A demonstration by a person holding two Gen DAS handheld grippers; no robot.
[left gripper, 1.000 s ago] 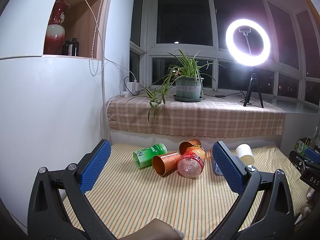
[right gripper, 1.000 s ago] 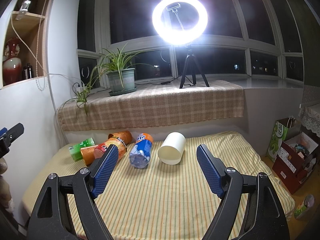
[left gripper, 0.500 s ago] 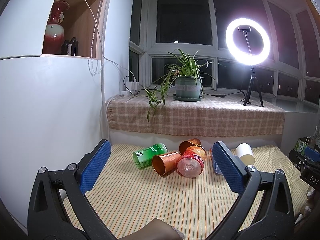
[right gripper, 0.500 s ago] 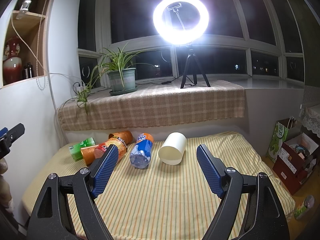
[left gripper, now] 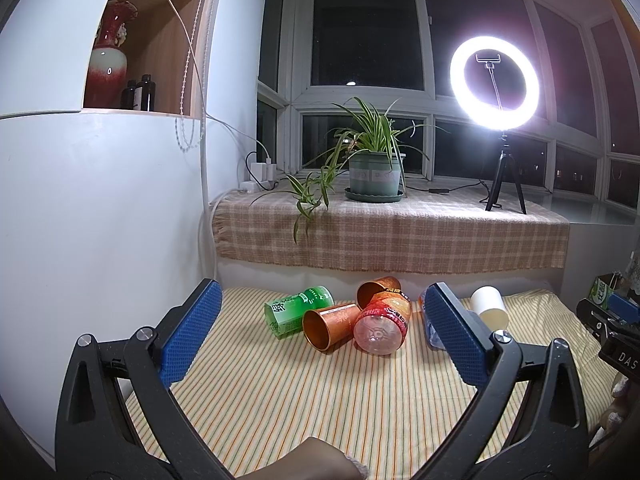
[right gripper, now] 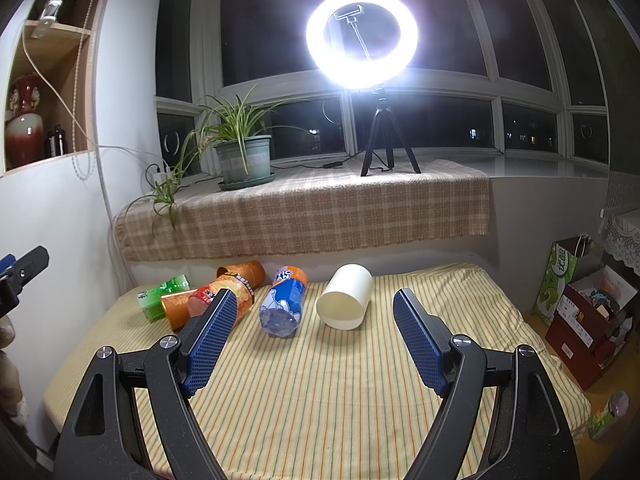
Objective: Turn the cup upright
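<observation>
Right wrist view: the yellow striped cloth-covered table (right gripper: 320, 392) fills the lower frame, with every container lying on its side along its far edge. The right gripper (right gripper: 314, 344) hangs above the near cloth with its blue-padded jaws wide apart and nothing between them; the left gripper (left gripper: 320, 338) is likewise spread and empty, well short of the cluster. The white cylindrical cup (right gripper: 345, 301), probably the one to flip, lies with its open mouth toward the camera, just right of the blue-labelled clear plastic bottle (right gripper: 285, 300). Beyond that lie the red-orange labelled plastic bottle (left gripper: 384, 322), the green labelled bottle (left gripper: 298, 308), and two copper-coloured metal cups (left gripper: 328, 325), touching one another. The risks, as I judge them: a round cup on soft cloth may roll when nudged by one pad, bumping the bottle beside it; a squeeze across the thin open rim could slip; and the uneven cloth may tip the cup once it is set upright.
</observation>
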